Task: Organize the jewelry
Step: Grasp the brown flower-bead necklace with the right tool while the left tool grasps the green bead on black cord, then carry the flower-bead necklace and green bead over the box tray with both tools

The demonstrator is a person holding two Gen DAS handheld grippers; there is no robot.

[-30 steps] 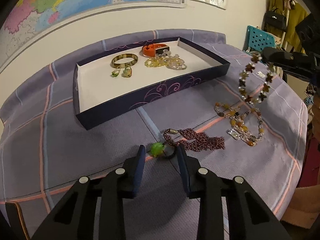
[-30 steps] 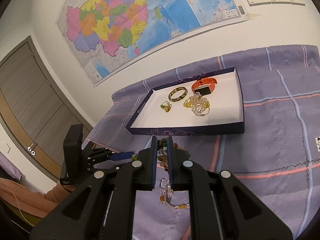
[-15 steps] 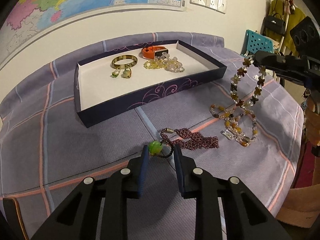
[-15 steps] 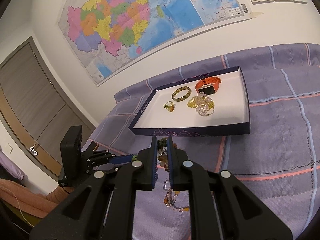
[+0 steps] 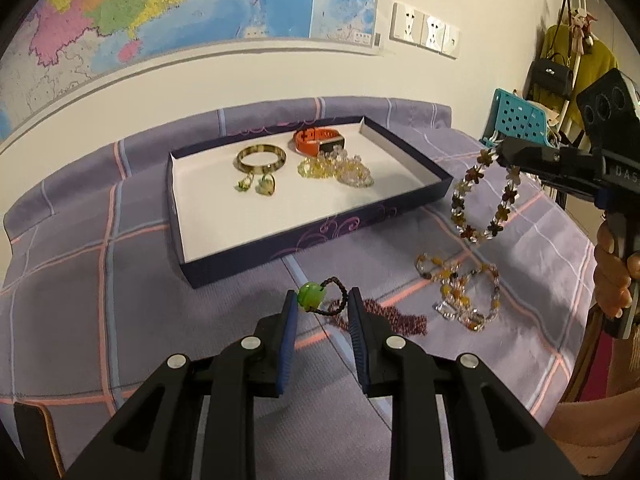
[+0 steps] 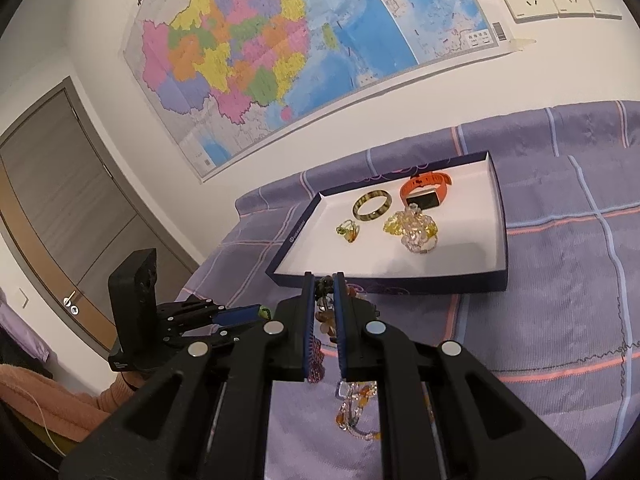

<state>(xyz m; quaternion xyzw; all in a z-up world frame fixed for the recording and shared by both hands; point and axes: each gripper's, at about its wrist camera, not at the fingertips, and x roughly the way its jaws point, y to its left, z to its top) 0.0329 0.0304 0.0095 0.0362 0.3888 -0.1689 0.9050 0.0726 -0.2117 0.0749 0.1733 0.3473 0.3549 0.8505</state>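
Note:
A dark blue tray (image 5: 304,240) with a white floor holds a striped bangle (image 5: 261,157), an orange watch (image 5: 319,140), yellow and clear bead bracelets (image 5: 336,166) and small charms (image 5: 256,186). My left gripper (image 5: 322,304) is shut on a black cord bracelet with a green bead (image 5: 311,295) and holds it above the cloth. My right gripper (image 6: 321,280) is shut on a flower-bead bracelet (image 5: 484,196), which hangs in the air right of the tray. A purple bead bracelet (image 5: 384,316) and an amber bead necklace (image 5: 460,288) lie on the cloth.
The table wears a purple plaid cloth (image 5: 120,280). A wall with a map (image 6: 300,60) and sockets stands behind. A teal chair (image 5: 516,120) and hanging bags are at the far right. The tray also shows in the right wrist view (image 6: 496,240).
My left gripper has closed on the green-bead cord bracelet and lifted it off the cloth. My right gripper has carried the flower-bead bracelet leftward, closer to the tray.

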